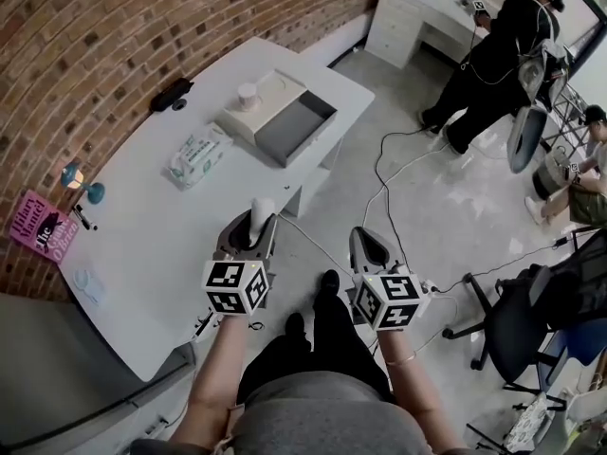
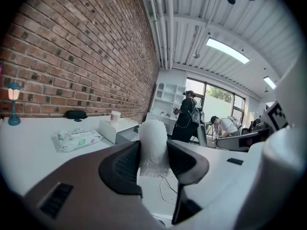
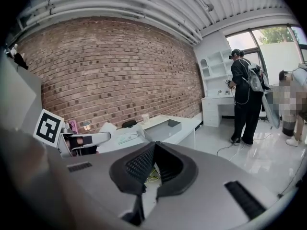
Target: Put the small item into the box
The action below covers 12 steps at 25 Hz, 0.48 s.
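The left hand-held gripper (image 1: 254,218) and the right hand-held gripper (image 1: 366,237) share one build: a smooth grey shell that narrows to two jaws lined with black ribbed pads (image 3: 142,164). Short dark slotted vents (image 3: 244,199) are cut into the shell. At the rear of each sits a white cube (image 1: 235,287) printed with black square markers, a different pattern on each face. The person wears a grey top (image 1: 313,423), black trousers (image 1: 327,344) and black shoes (image 1: 329,281). A thin pale band (image 1: 406,358) crosses the right wrist.
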Available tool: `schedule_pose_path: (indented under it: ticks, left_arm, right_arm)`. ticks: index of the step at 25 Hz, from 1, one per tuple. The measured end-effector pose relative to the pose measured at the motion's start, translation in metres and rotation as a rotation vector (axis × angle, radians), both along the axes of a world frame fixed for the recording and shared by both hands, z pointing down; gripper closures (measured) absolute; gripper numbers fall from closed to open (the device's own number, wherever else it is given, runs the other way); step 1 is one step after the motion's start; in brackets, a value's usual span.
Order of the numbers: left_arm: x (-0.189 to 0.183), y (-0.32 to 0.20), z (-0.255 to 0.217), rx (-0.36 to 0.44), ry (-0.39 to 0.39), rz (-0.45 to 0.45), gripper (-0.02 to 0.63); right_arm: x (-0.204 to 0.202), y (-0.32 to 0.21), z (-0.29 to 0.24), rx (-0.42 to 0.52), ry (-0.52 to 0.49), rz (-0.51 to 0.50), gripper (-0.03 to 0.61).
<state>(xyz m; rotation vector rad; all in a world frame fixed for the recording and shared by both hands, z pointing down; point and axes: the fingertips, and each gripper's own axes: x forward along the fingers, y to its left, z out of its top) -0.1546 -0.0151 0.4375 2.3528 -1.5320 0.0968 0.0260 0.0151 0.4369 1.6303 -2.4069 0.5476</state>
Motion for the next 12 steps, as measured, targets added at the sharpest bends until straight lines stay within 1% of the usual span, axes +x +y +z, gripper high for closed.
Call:
schedule_pose_path:
  ticks: [12]
  left_arm:
    - [-0.001,-0.067,-0.006,0.006,-0.02,-0.07,0.44]
  right_arm:
    - [0.001,-0.089,-0.006,0.013,-0.012,-0.073,0.574]
